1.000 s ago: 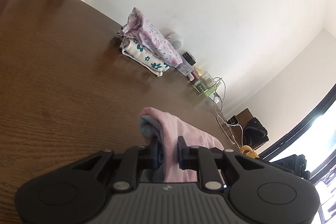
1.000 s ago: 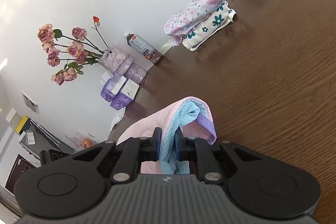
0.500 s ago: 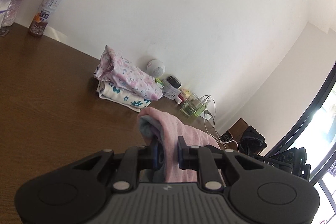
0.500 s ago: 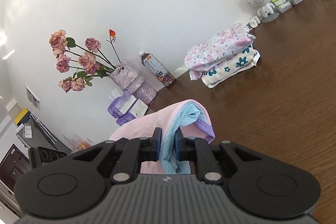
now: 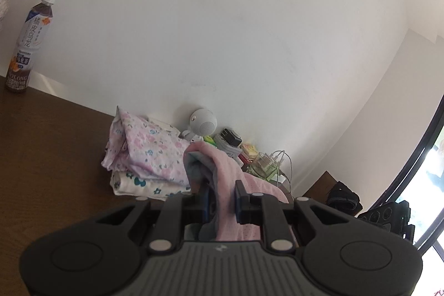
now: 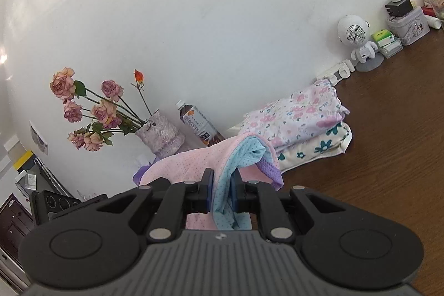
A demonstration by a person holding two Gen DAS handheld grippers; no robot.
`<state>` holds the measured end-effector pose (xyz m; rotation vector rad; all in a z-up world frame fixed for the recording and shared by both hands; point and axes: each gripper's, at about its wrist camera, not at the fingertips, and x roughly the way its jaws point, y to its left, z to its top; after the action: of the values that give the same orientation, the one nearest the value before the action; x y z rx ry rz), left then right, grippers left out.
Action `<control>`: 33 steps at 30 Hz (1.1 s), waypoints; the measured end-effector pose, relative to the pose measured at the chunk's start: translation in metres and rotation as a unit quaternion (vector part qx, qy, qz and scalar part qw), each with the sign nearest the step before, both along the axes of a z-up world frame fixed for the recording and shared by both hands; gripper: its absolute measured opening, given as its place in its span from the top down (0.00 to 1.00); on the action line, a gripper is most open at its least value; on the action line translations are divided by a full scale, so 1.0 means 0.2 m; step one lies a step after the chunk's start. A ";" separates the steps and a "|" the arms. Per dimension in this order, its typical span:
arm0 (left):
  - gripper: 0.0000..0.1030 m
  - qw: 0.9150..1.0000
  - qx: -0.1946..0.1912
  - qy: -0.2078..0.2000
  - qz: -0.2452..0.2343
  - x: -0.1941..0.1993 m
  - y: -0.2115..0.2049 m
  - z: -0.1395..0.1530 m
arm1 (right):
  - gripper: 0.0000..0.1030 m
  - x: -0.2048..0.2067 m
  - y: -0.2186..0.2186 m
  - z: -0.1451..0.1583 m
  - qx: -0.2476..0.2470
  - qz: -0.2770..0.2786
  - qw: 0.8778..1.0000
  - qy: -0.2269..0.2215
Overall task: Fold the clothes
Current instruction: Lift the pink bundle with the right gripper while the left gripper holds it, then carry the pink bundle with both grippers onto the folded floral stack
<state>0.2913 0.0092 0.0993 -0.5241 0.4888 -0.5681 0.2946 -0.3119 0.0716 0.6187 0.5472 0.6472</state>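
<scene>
Both tongs, left (image 5: 222,203) and right (image 6: 222,192), are clenched on the pink garment (image 6: 191,165), held above the bench (image 6: 388,157). It looks light, limp; best gripped at the corners.

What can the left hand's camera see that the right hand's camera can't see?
Only the left wrist view shows the window and the dark bag on the floor. Only the right wrist view shows the roses in their vase. Both show the folded floral stack, the tea bottle, the white round speaker, the brown table, and a gripper, the left gripper and the right gripper, pinching the pink garment.
</scene>
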 end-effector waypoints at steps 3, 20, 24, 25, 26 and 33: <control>0.85 1.000 0.003 -0.004 0.010 0.14 -0.03 0.02 | 0.88 0.14 -0.01 0.00 0.006 -0.008 1.000 0.000; 0.85 0.996 0.003 0.043 0.075 0.84 -0.08 -0.22 | 0.88 0.95 -0.01 -0.14 0.018 -0.055 0.998 0.035; 0.85 0.995 -0.005 0.060 0.082 0.90 -0.05 -0.30 | 0.88 1.06 0.01 -0.18 -0.005 -0.056 0.998 0.039; 0.85 0.994 -0.010 0.065 0.082 0.91 -0.04 -0.31 | 0.88 1.07 0.01 -0.19 -0.008 -0.055 0.998 0.041; 0.85 0.994 -0.015 0.067 0.082 0.92 -0.04 -0.33 | 0.88 1.08 0.01 -0.21 -0.007 -0.055 0.998 0.043; 0.82 0.994 -0.025 0.072 0.081 0.94 -0.03 -0.35 | 0.88 1.11 -0.04 -0.28 0.015 -0.055 0.997 0.050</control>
<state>0.4786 0.0028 0.0284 -0.6502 0.5649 -0.3895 0.5175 -0.3190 0.0150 0.7073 0.5935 0.5225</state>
